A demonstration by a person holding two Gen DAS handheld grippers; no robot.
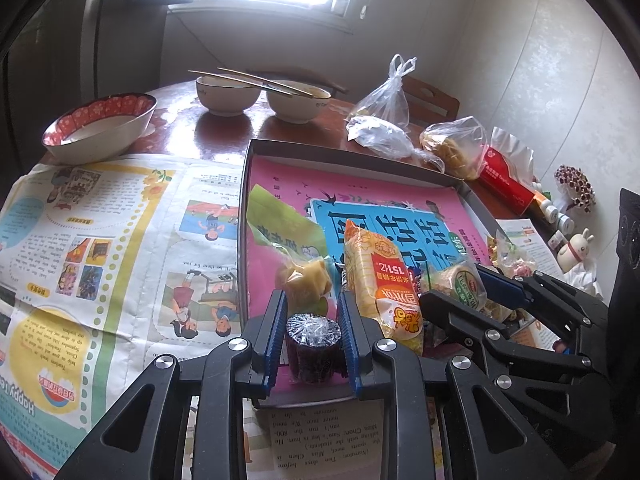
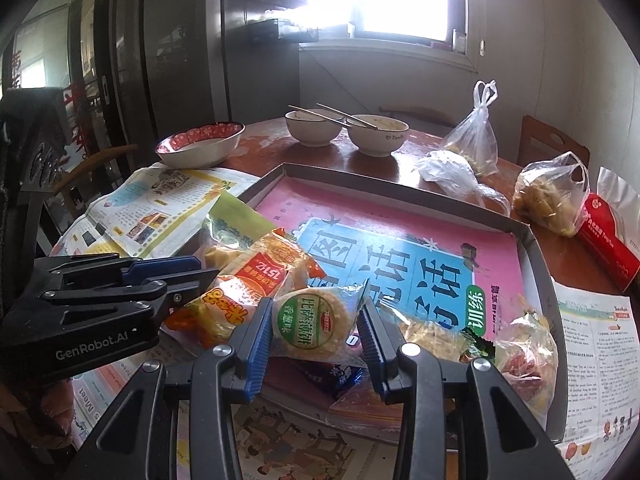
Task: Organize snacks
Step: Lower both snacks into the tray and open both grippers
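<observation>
1. Nearest the left camera: the left gripper (image 1: 313,334), its blue pads clamped on a small dark roll (image 1: 313,344) in crinkled clear wrap. The roll sits low between the pads, just over the near edge of the tray (image 1: 360,152).
2. The right gripper (image 2: 316,326) is closed on a round cracker pack (image 2: 314,322) with a green label, at the tray's near side. The pads press the pack's two sides; it looks lifted slightly off the pile.
3. Snacks lie bunched at the near end of the tray: an orange pack (image 1: 378,280), a green bag (image 1: 280,224), and a yellow cube (image 1: 310,284) in clear wrap. More wrapped sweets sit at the tray's right corner (image 2: 516,344).
4. Risk, left: the wrap is slick and loose, so the roll could slip or twist out if the grip is on film more than on the body.
5. Risk, right: the cracker pack is puffed and brittle inside; a harder squeeze may crush it, and a light hold may let it pivot.
6. Risk, both: the grippers work close together, and either one could knock the orange pack between them.
7. The far half of the tray is bare.
</observation>
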